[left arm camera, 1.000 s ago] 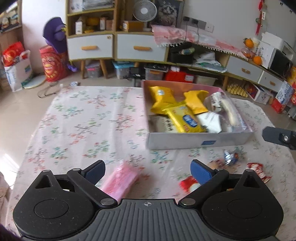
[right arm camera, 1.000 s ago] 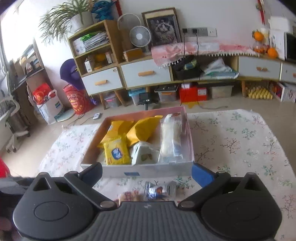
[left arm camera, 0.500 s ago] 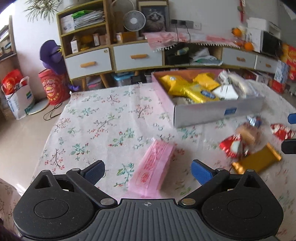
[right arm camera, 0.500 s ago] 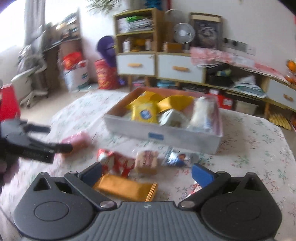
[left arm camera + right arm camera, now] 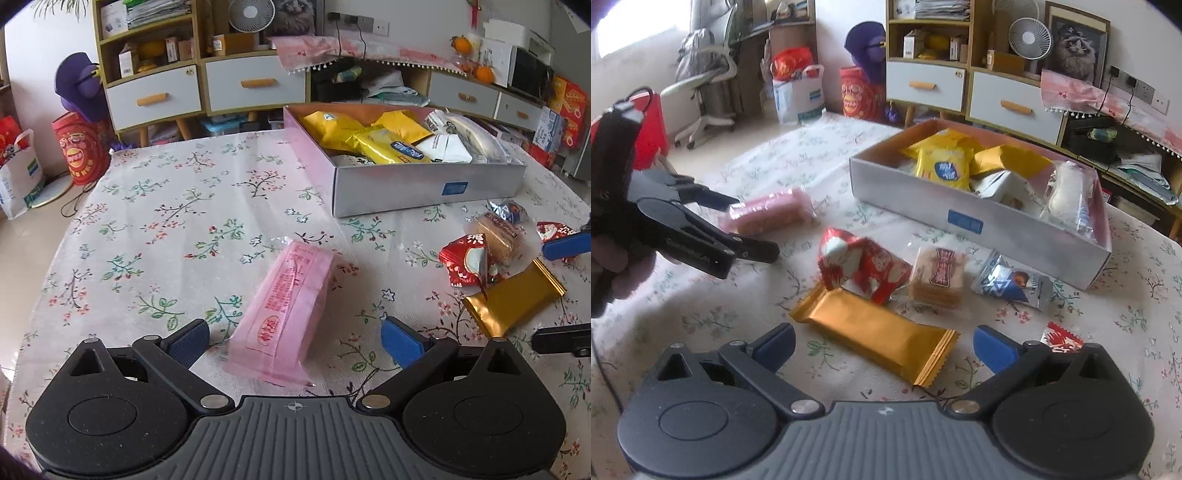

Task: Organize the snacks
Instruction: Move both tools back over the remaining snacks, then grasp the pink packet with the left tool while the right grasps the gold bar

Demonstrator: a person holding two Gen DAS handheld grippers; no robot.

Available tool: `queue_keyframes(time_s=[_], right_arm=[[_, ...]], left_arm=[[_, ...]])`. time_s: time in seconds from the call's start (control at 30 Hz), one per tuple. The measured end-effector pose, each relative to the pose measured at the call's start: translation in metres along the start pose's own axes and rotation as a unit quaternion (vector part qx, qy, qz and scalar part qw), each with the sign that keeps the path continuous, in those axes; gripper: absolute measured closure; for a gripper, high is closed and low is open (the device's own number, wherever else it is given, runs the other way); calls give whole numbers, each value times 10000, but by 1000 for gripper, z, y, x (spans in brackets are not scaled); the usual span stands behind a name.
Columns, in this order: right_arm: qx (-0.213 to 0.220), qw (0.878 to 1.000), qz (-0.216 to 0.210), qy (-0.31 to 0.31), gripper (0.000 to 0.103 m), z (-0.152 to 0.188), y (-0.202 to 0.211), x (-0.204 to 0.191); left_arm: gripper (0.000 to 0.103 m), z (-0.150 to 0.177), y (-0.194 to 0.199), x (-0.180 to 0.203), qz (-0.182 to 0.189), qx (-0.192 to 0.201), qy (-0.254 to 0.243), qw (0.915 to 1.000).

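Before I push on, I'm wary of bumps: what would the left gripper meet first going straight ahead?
Probably the pink snack pack: it lies lengthwise between the left gripper's open fingers.

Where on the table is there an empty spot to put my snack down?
The biggest bare patch is the flowered tablecloth left of the white box and beyond the pink packet. It is crowded in front of the box, around the red wrapper, gold bar and biscuit pack.
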State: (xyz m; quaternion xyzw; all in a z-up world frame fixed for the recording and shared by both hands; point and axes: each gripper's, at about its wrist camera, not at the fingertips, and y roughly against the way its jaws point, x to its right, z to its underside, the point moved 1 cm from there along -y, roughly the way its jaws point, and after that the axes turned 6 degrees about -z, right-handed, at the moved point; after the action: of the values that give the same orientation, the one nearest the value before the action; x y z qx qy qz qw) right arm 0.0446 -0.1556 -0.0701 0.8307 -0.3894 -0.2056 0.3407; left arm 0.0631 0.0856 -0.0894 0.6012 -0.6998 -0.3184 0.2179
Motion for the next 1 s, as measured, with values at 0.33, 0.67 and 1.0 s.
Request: queue_keyframes(time_s=[0.33, 0.67, 1.0], right_arm=[[-138, 9998, 95, 135, 12, 2, -12, 1], [-169, 9989, -217, 381, 16, 1, -9, -14], [-327, 9936, -682, 842, 26, -1, 3, -35]], left_arm=[[4, -2, -2, -1, 134, -44, 12, 9999], [6, -1, 3, 12, 311, -67, -168, 9994], [14, -3, 6, 14, 191, -162, -106, 9996]])
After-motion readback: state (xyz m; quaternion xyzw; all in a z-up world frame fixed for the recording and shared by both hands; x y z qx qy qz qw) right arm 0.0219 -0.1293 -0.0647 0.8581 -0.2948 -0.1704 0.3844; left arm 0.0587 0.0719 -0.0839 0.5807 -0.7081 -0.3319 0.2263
